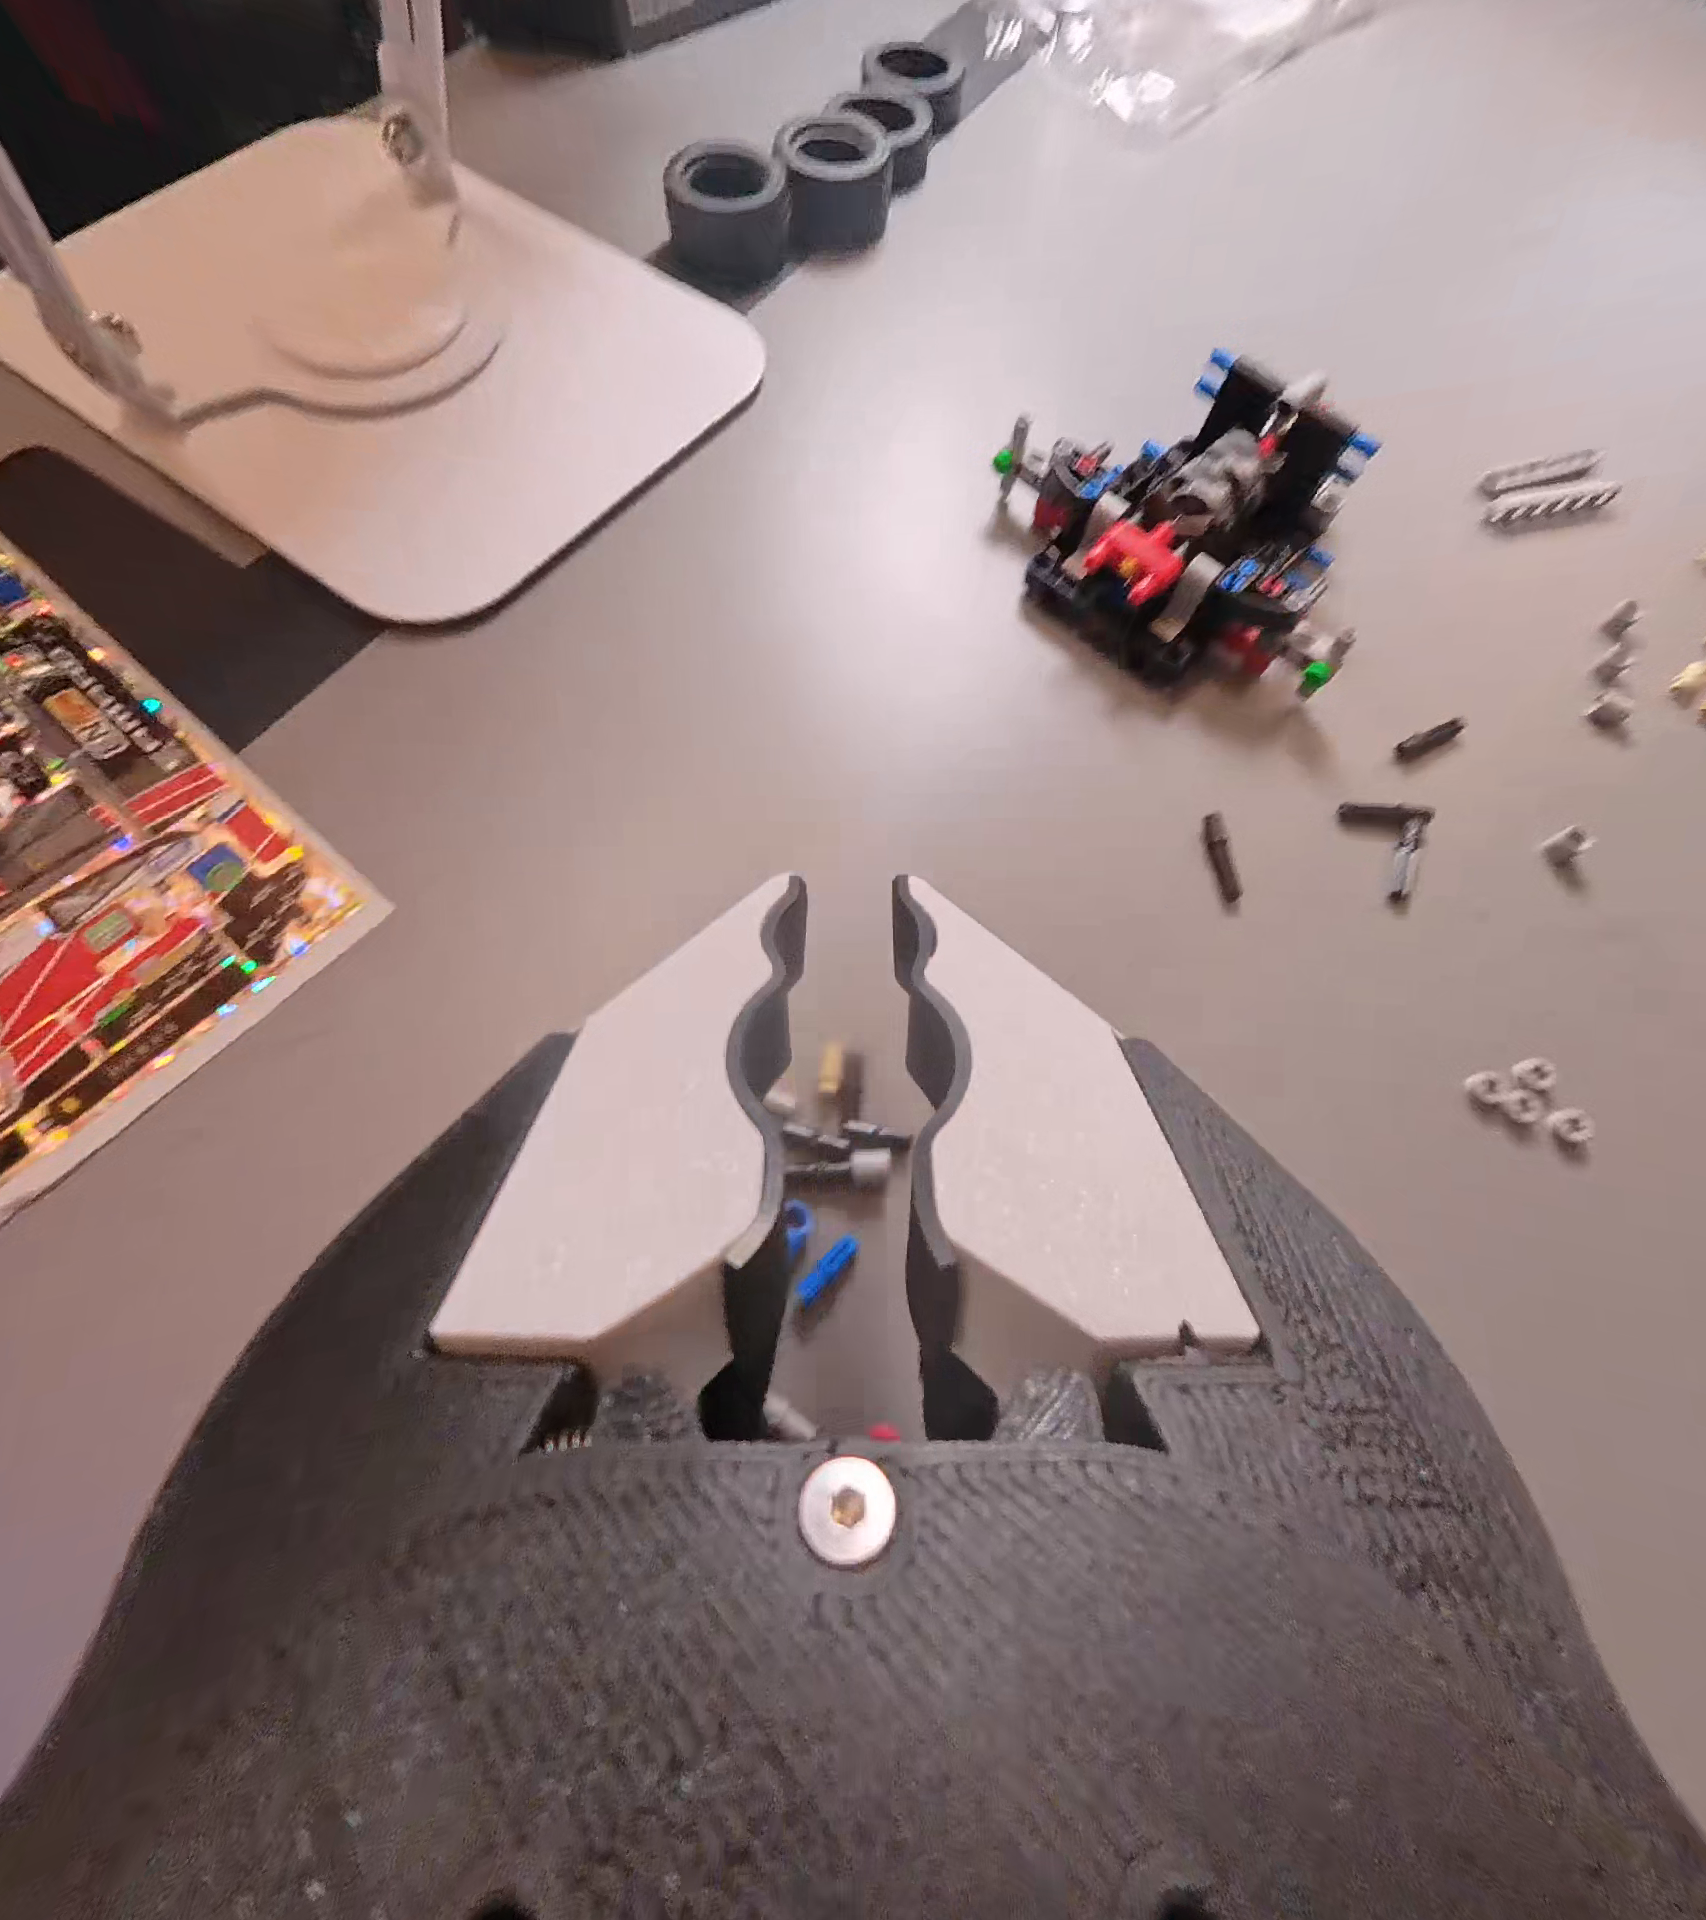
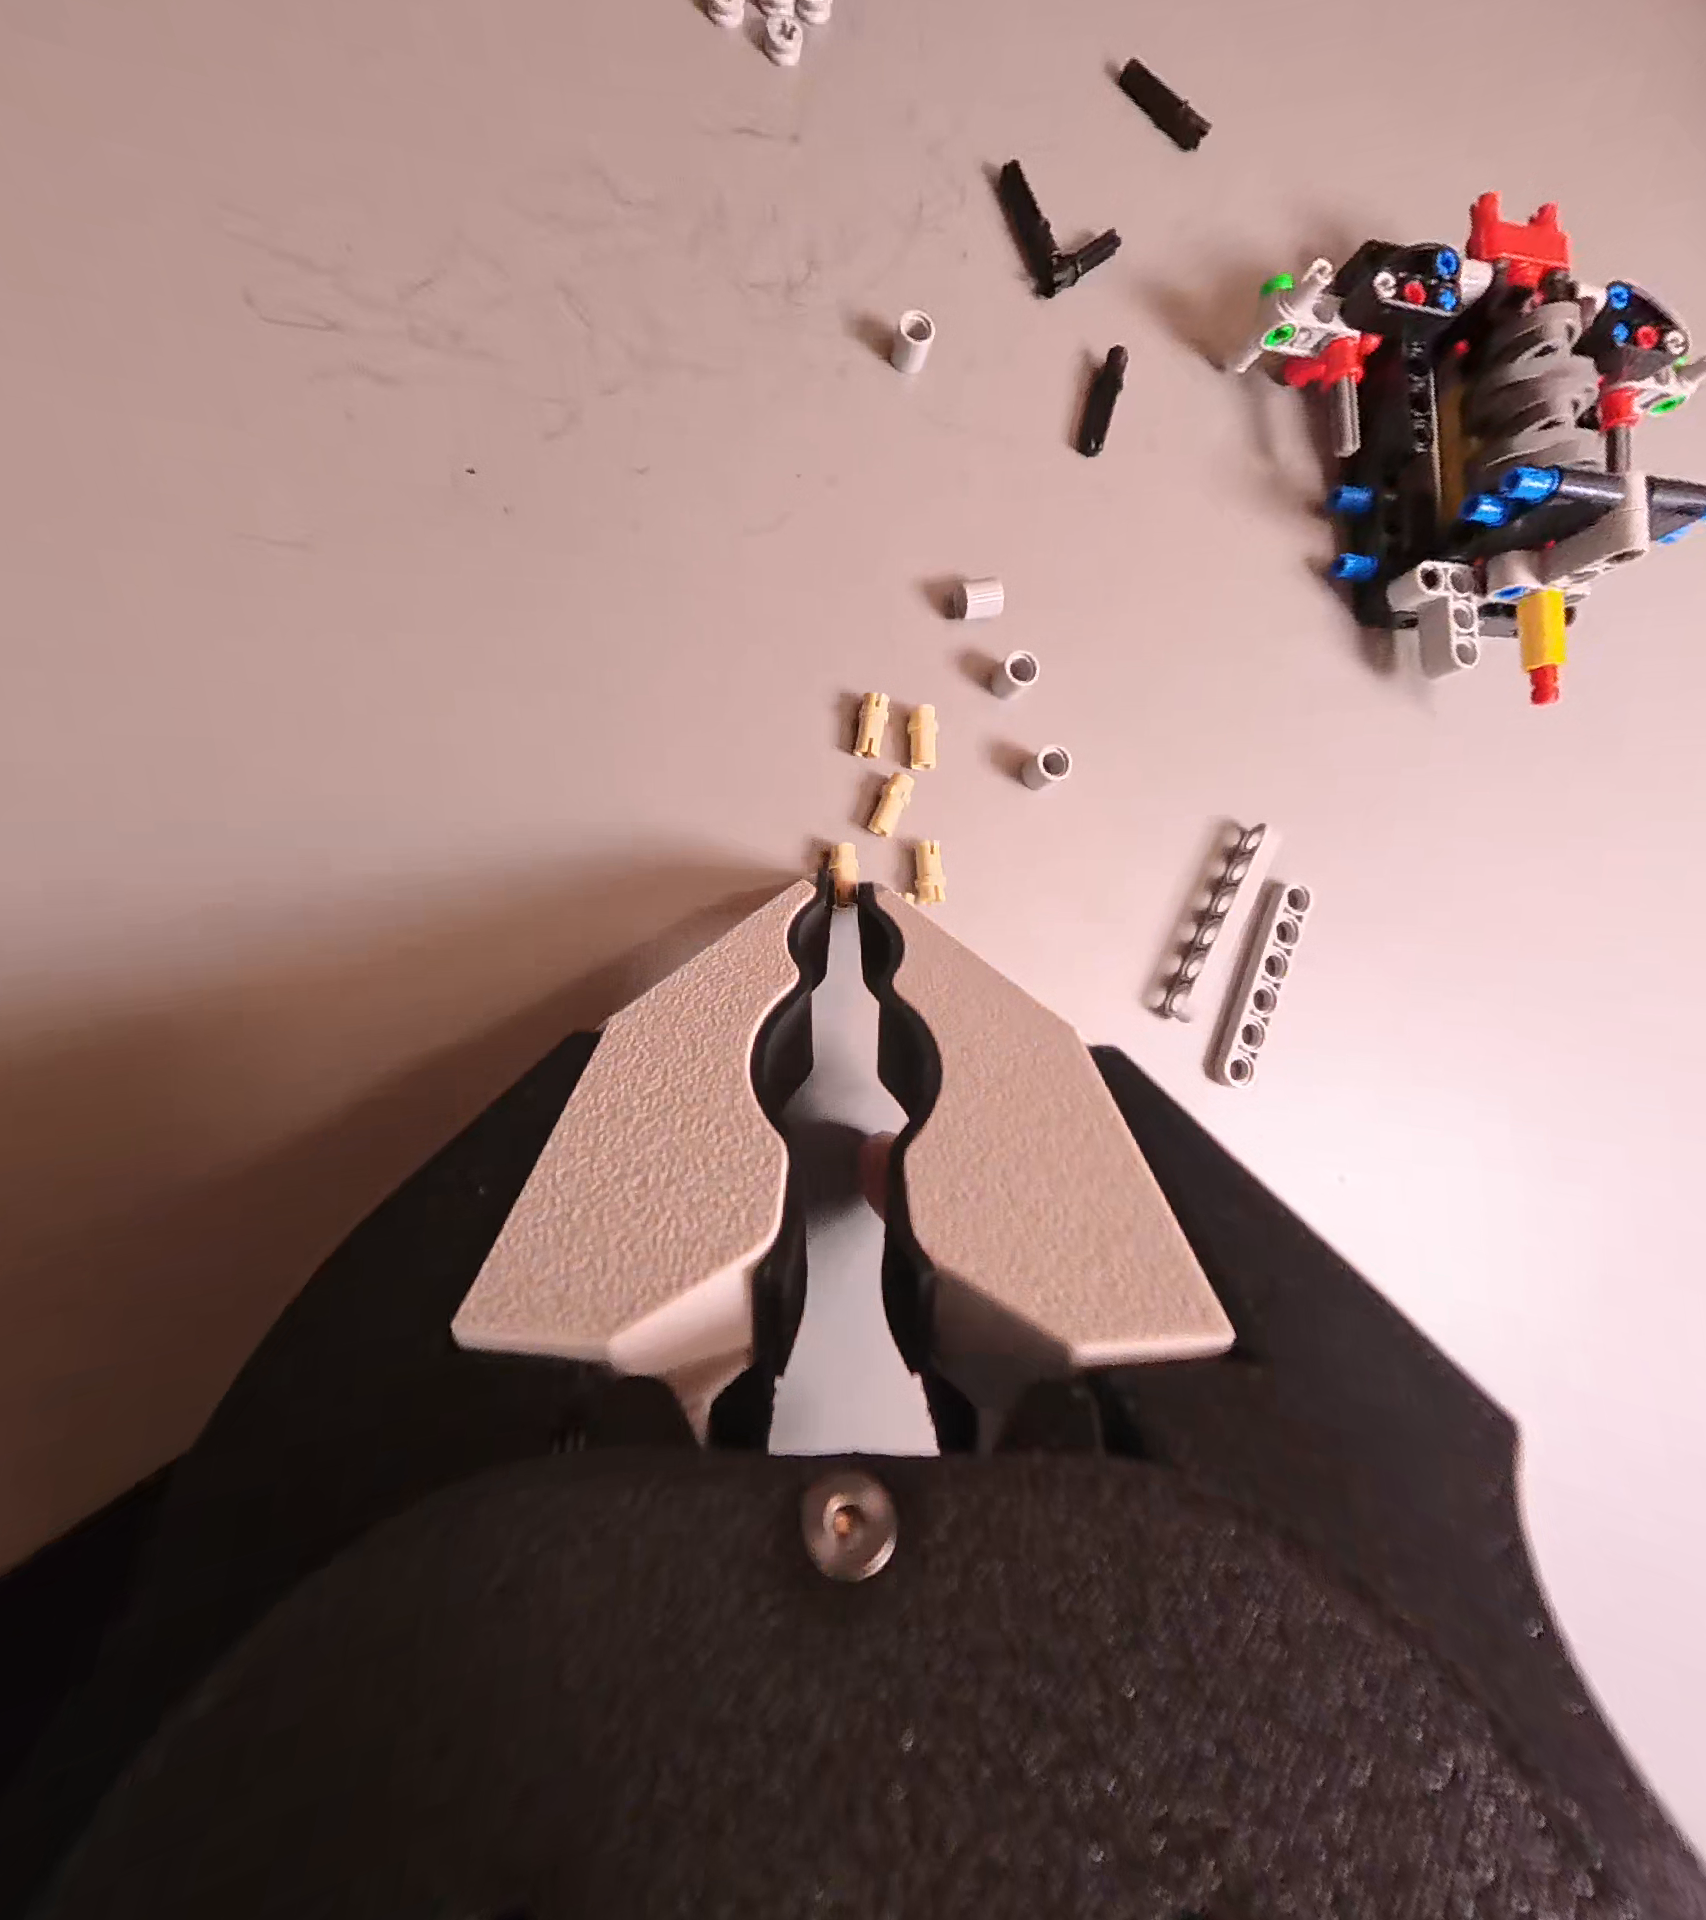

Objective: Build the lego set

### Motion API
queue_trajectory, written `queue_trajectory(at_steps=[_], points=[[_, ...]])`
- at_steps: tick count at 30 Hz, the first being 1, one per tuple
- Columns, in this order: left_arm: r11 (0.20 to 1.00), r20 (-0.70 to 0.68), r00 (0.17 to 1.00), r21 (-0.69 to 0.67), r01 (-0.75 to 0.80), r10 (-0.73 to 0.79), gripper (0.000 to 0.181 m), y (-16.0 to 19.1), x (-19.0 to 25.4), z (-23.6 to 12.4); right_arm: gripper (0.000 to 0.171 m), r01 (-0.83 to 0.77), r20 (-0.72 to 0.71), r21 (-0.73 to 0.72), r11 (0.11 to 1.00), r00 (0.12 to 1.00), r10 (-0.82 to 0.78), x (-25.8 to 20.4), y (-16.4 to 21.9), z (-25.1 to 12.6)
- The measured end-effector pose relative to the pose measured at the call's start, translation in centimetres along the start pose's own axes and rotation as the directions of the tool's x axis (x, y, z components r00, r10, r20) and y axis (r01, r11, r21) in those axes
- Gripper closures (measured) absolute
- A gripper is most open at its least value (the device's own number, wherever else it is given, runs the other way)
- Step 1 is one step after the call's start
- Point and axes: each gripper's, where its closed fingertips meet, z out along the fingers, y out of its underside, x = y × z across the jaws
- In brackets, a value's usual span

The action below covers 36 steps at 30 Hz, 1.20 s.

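The build was partway along, by the look of it. A compact chassis point(image 2: 1514, 436) stood on the surface point(image 2: 413, 520), already dense with black beams, grey gears down its middle, red connectors, blue pins sticking out of its sides and a yellow-and-red axle end at one corner. No wheels were on it: four tyres point(image 1: 818, 166) sat in a row far off beside a white stand base point(image 1: 361, 343), untouched. No bodywork was fitted either, and the sticker sheet point(image 1: 70, 862) lay at the left edge.

Plenty of small parts were loose between the hand-held grippers and the chassis: tan pins point(image 2: 896, 769) in a cluster, grey sleeves point(image 2: 1015, 673), black pins point(image 2: 1098, 400), two grey beams point(image 2: 1233, 956) side by side, and a few small grey rings point(image 1: 1529, 1101). A crumpled clear bag point(image 1: 1171, 52) lay at the far edge.

The right hand-held gripper point(image 2: 841, 896) was nearly closed, its tips pinching one tan pin point(image 2: 843, 864) at the near end of that cluster; I judged this to be the pick-up of the next piece. Whether the pin was clear of the surface could not be told.

The left hand-held gripper point(image 1: 849, 894) hung apart from the chassis with a narrow gap between its fingers and nothing in them; a small heap of black, blue and tan pins point(image 1: 833, 1153) showed on the surface below it.

Most of the set seemed left to do.
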Motion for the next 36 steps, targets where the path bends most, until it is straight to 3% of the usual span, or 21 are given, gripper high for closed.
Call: queue_trajectory(at_steps=[1,6,11,19,31,36], points=[[0.999,0.016,1.000,-0.031,-0.024,0.024,0.168,0.6,-0.4,-0.1,0.169,-0.006,-0.002,0.000,1.000,1.000,0.006,0.1,0.0,0.0],[0.978,0.016,0.995,-0.188,-0.091,0.096,0.168,3.6,-0.9,0.2,0.161,-0.011,-0.011,0.016,1.000,1.000,0.011,0.4,0.2,-0.3],[0.964,0.007,0.993,-0.240,-0.114,0.119,0.171,4.6,-0.8,0.5,0.160,-0.026,-0.032,0.093,0.995,0.999,0.029,1.0,-0.9,-1.1],[0.951,0.006,0.989,-0.278,-0.138,0.146,0.171,5.5,-1.1,0.4,0.160,-0.020,-0.044,0.098,0.995,0.999,0.024,1.2,-0.9,-1.1],[0.944,0.026,0.979,-0.272,-0.186,0.200,0.179,5.2,-1.2,0.8,0.161,-0.017,-0.056,0.108,0.994,0.998,0.023,1.4,-1.0,-1.0],[0.986,-0.009,0.991,-0.099,-0.134,0.134,0.178,1.3,0.5,-0.2,0.161,0.003,-0.100,0.186,0.983,0.995,0.016,2.0,-2.4,-1.3]])
